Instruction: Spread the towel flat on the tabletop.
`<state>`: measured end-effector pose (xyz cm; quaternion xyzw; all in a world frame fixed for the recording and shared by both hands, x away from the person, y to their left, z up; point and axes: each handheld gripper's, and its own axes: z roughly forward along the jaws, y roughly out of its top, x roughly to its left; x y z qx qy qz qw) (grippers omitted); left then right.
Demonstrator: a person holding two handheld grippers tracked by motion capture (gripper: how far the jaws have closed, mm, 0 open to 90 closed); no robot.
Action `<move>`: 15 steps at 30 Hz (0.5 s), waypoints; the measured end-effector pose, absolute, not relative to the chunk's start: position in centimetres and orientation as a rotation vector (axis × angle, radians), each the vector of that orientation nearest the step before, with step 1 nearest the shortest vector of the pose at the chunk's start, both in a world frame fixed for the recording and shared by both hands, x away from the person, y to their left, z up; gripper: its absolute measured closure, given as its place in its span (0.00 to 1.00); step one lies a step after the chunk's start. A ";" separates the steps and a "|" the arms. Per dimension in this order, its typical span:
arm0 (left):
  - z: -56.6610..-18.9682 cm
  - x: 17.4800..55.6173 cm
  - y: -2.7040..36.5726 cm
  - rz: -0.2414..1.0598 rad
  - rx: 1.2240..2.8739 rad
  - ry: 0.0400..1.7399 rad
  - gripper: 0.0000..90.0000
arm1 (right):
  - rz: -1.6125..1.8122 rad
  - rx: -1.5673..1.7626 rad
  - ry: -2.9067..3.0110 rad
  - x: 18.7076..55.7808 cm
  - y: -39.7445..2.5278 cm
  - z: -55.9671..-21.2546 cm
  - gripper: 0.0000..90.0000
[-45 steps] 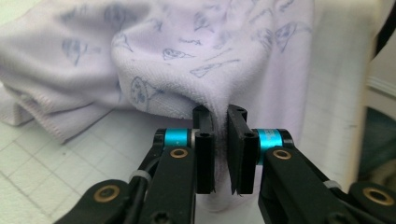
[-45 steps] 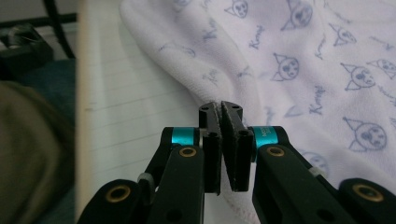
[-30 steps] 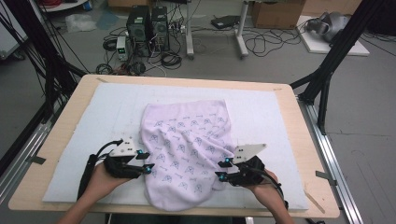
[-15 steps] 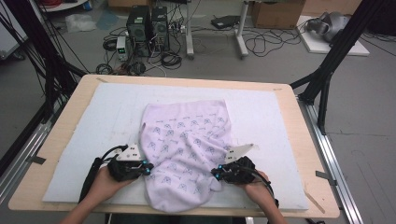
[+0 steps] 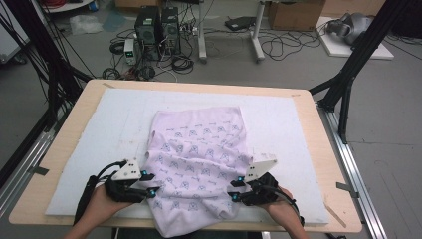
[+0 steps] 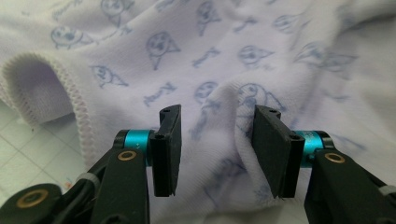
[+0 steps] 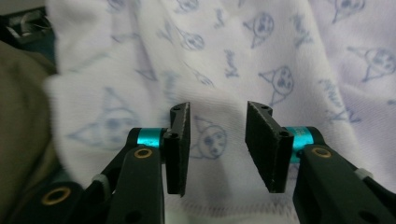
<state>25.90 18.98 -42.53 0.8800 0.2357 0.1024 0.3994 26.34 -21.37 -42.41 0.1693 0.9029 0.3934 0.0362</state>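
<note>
Both claws, left gripper (image 5: 149, 185) and right gripper (image 5: 237, 189), gape open astride the cloth's (image 5: 199, 164) near edge; I see folds lying between jaws.

The near hem of the pale lilac cotton cloth printed with blue cat faces (image 5: 199, 164) hung past the near table edge and was cut off at the bottom of the high view. In both gripper views the cloth ran beyond every edge, and the person's forearms left the high view at the bottom.
</note>
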 end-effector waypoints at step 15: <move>-39.8 29.5 18.9 0.374 2.076 0.722 0.94 | 1.098 0.566 2.660 31.7 -20.7 -39.0 0.98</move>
